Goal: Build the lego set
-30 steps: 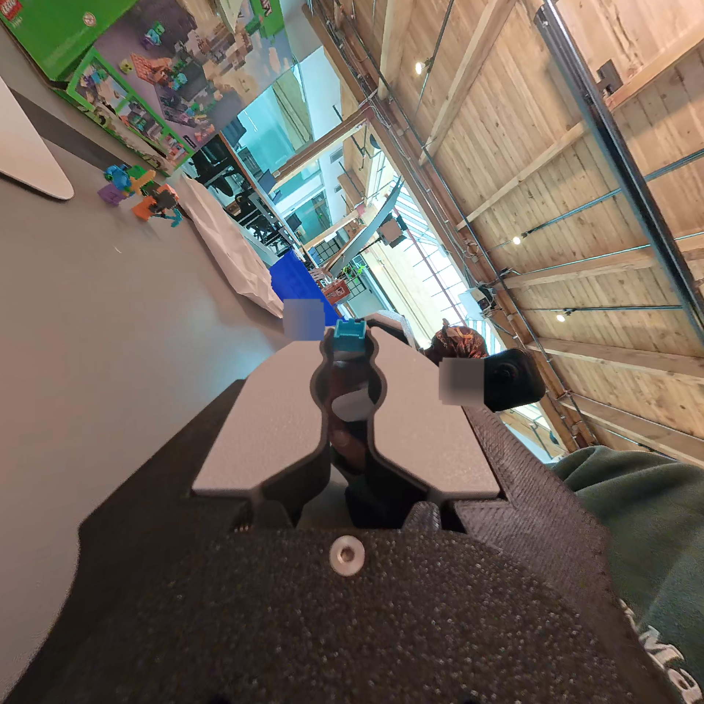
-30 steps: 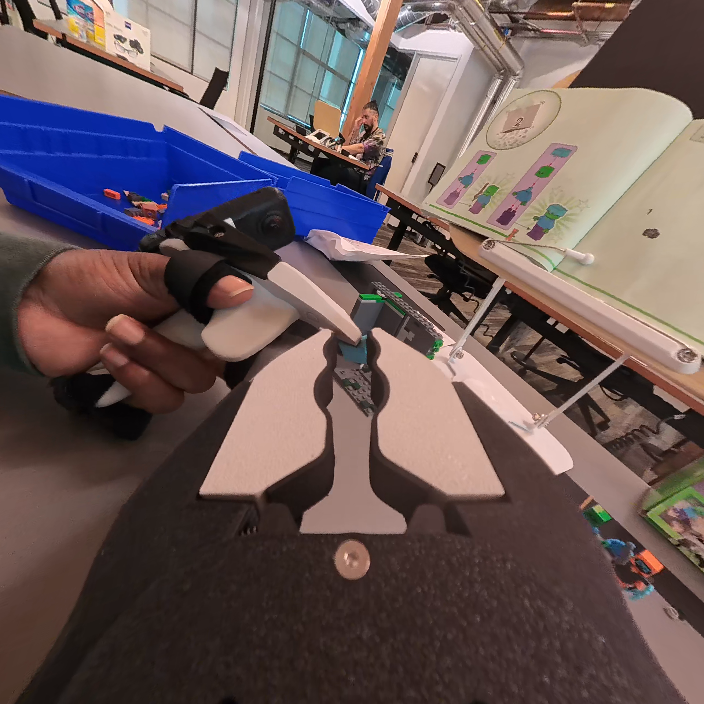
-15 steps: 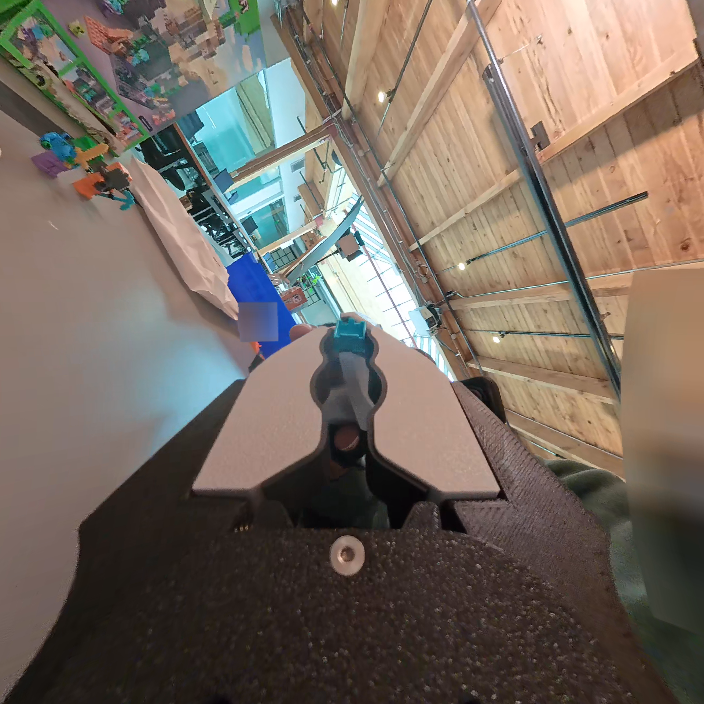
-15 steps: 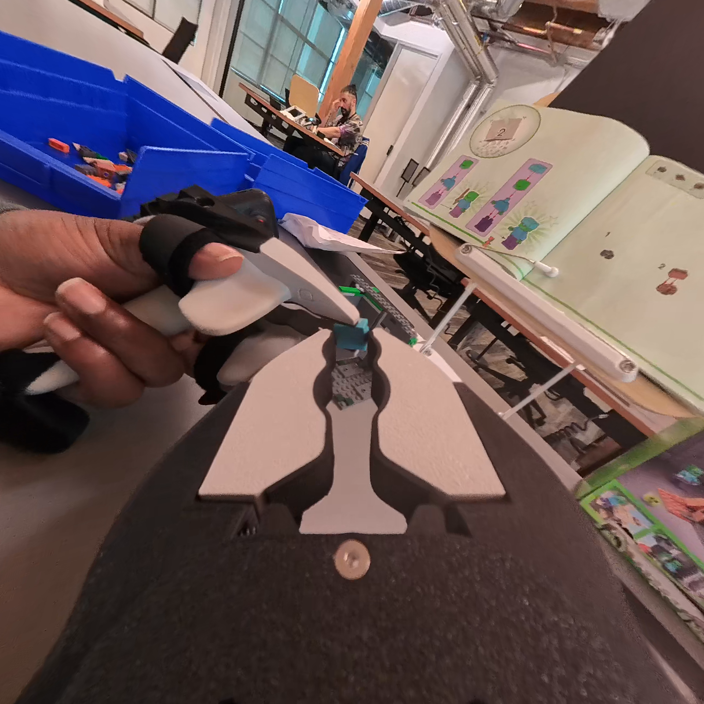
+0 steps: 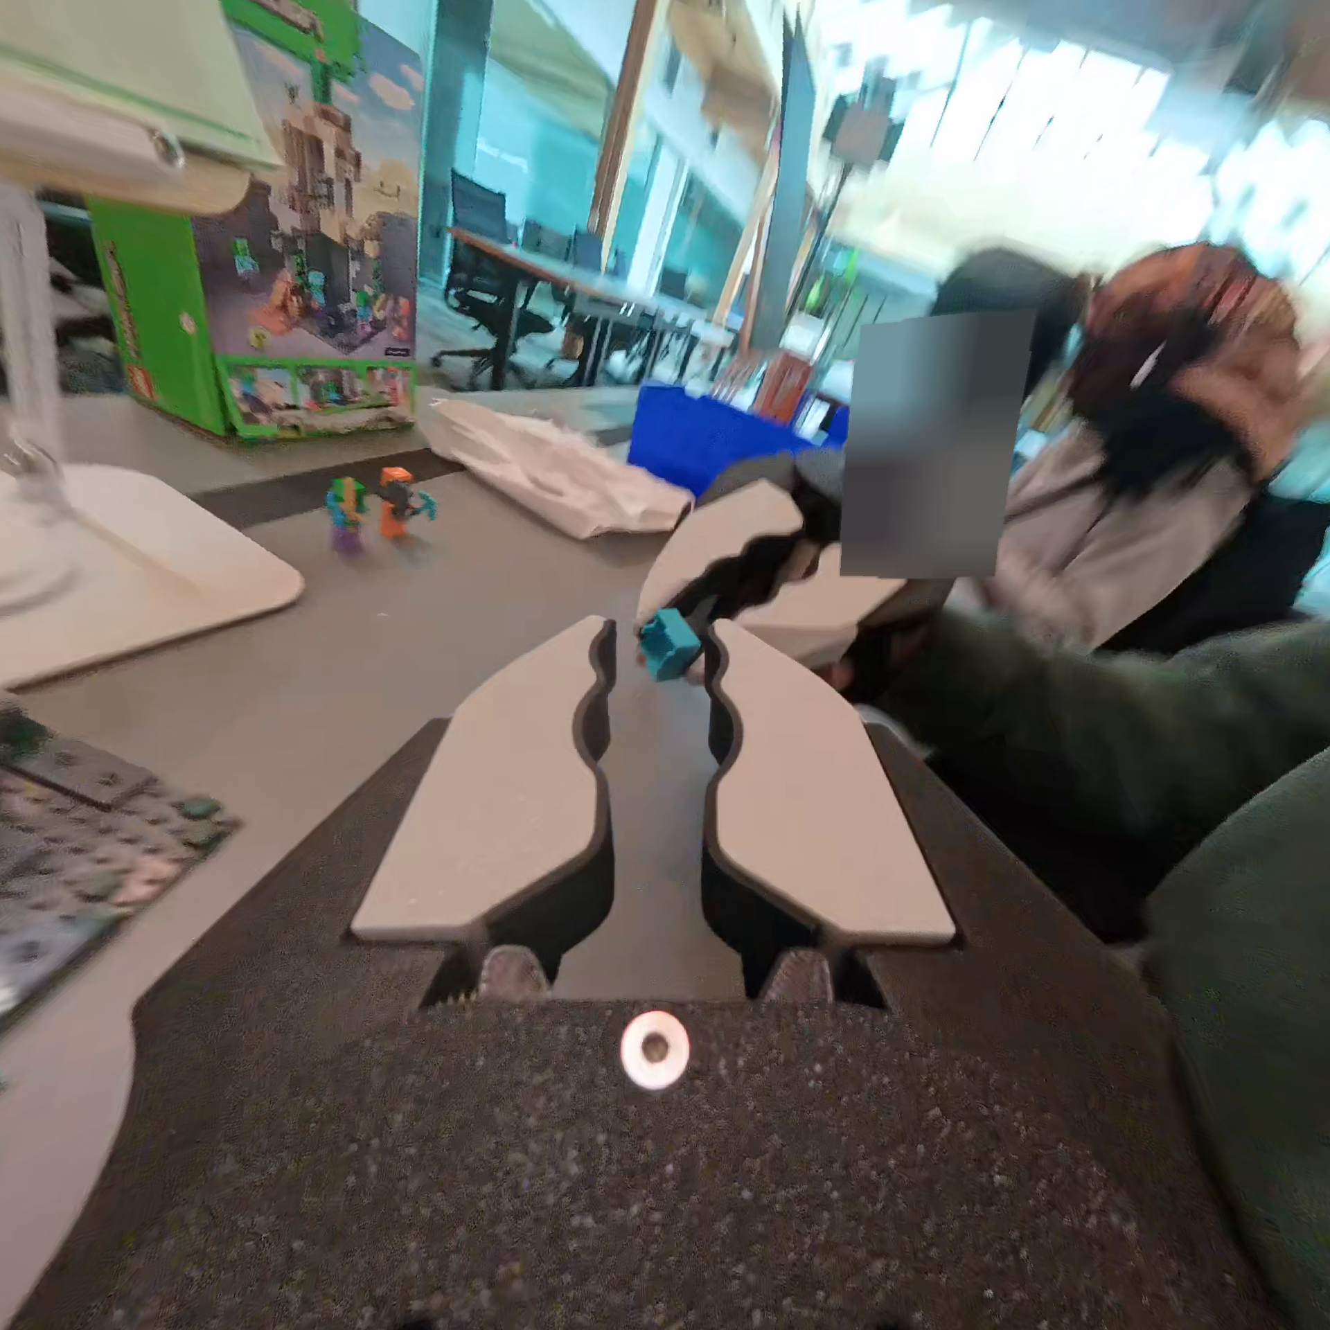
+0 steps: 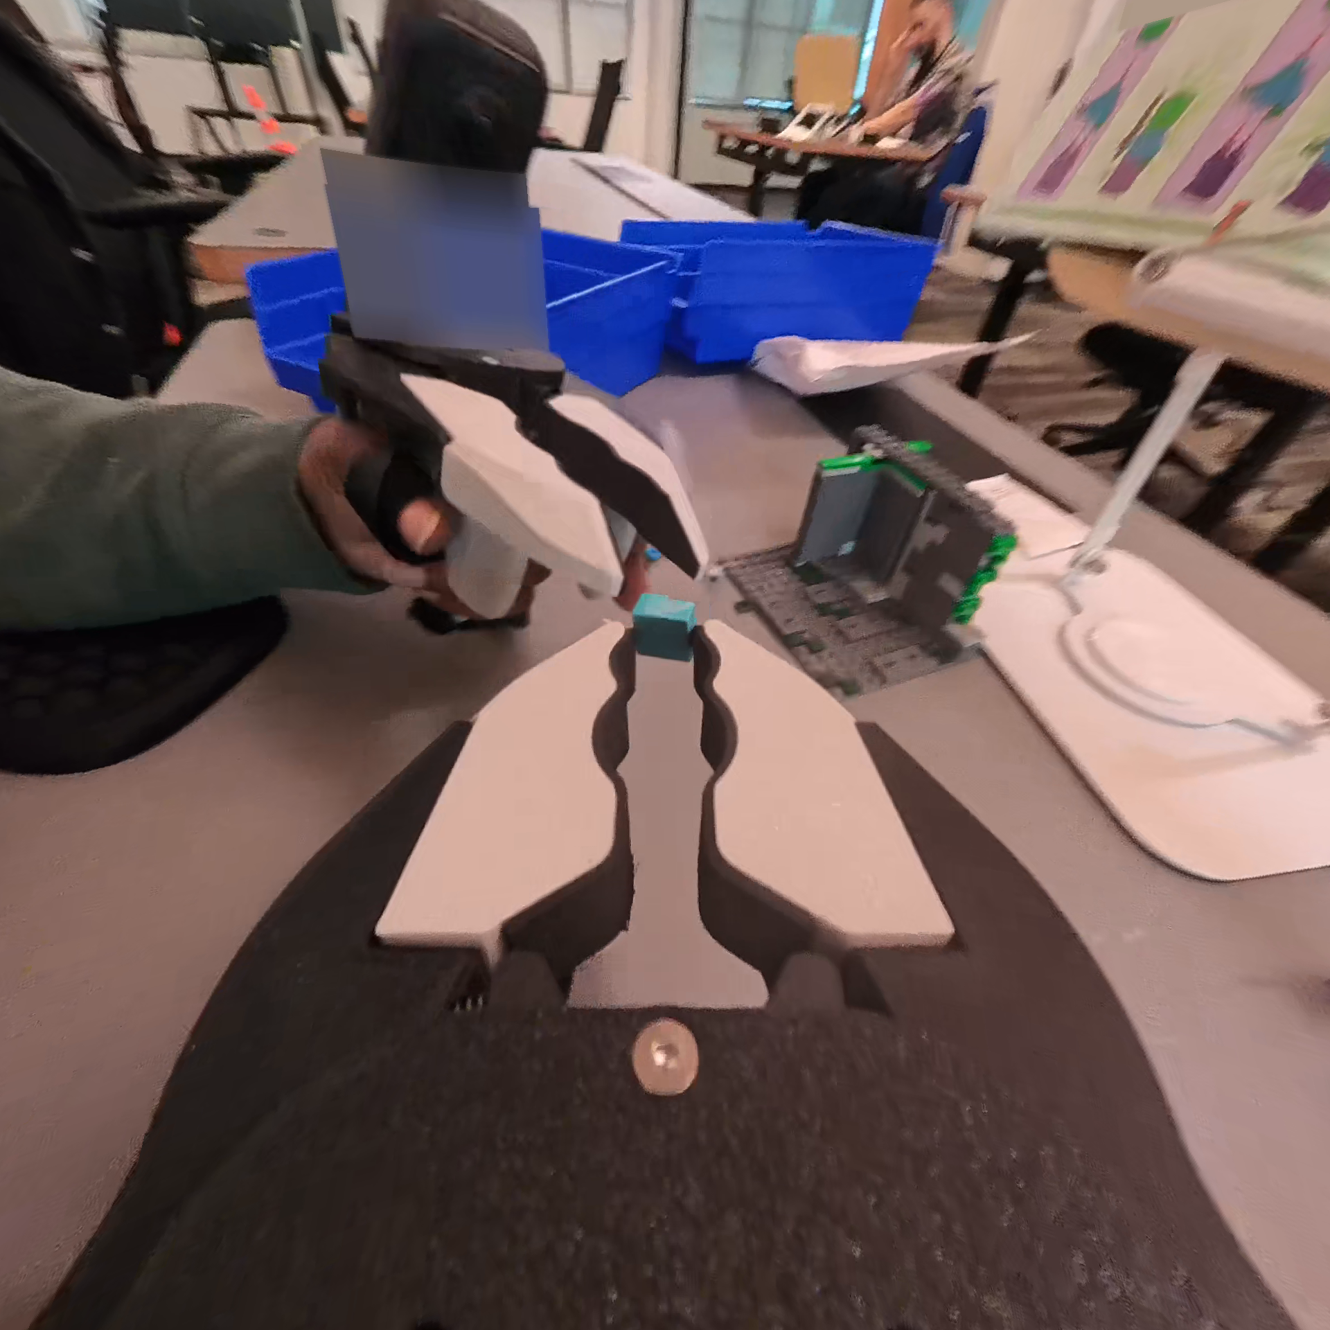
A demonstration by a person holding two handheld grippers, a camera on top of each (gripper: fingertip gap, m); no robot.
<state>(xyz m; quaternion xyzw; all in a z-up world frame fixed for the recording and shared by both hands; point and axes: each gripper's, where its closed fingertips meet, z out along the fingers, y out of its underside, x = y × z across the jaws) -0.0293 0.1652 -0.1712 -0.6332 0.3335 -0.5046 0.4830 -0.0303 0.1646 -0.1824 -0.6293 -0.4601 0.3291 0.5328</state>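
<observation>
- Between the tips of the right hand-held gripper (image 6: 663, 633) sits a small teal brick (image 6: 663, 636), pinched at the very ends of its pale fingers (image 6: 806, 792); the jaws stand narrowly apart, clenched on the brick.
- In the left wrist view the same teal brick (image 5: 669, 652) shows just ahead of the left hand-held gripper (image 5: 661, 640), whose jaws are released with a clear gap and grasp nothing.
- The two tools meet nearly tip to tip above the grey worktop (image 6: 216, 828); the left one is gripped by a hand (image 6: 374, 504) in a green sleeve (image 6: 144, 504).
- Just right of the brick, a partly built grey-and-green model (image 6: 907, 525) stands on a studded grey baseplate (image 6: 828, 633).
- A white stand base (image 6: 1166, 756) lies farther right, its booklet (image 6: 1180, 122) raised above.
- Blue bins (image 6: 756, 288) and a crumpled white bag (image 6: 863, 360) sit behind.
- Two minifigures (image 5: 374, 511) stand near the green set box (image 5: 266, 288).
- Beyond: office desks, chairs, windows; both views are motion-blurred.
</observation>
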